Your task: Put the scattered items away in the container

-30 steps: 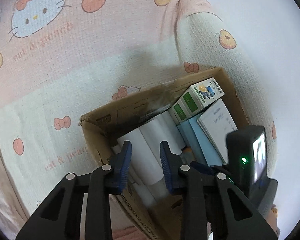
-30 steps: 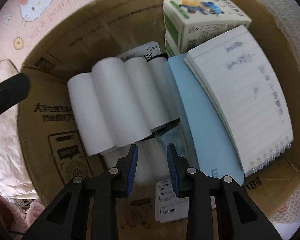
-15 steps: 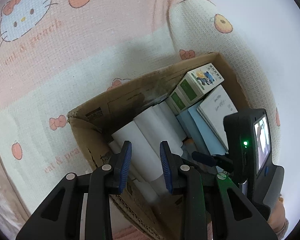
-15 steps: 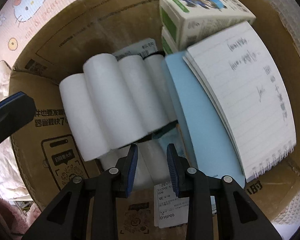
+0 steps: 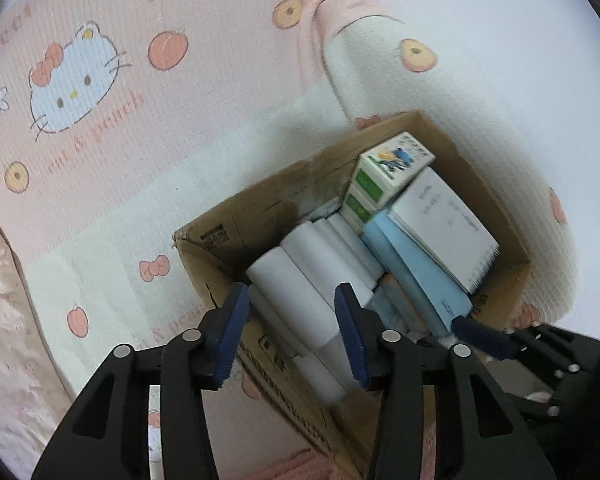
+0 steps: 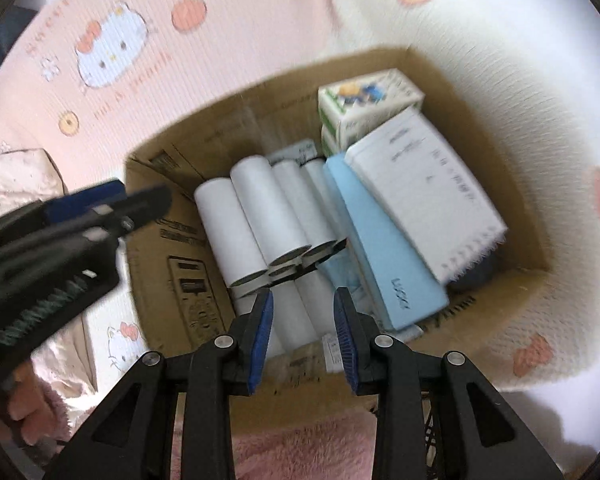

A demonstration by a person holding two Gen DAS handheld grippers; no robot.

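Cardboard box (image 6: pixel 168 264) on mat (image 6: pixel 228 24). Inside: paper rolls (image 6: pixel 260 216) left, notebook (image 6: pixel 424 184) on folder (image 6: pixel 380 248) right, cartons (image 6: pixel 364 100) behind.

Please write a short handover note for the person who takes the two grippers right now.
Left gripper: above the brown cardboard box, jaws opening, nothing between them.
Right gripper: above the box, nearly shut, empty.
In the box: white paper rolls, light blue book, spiral notebook, green-and-white cartons.
To do: no loose item shows on the pink cartoon-print mat; check outside these views.
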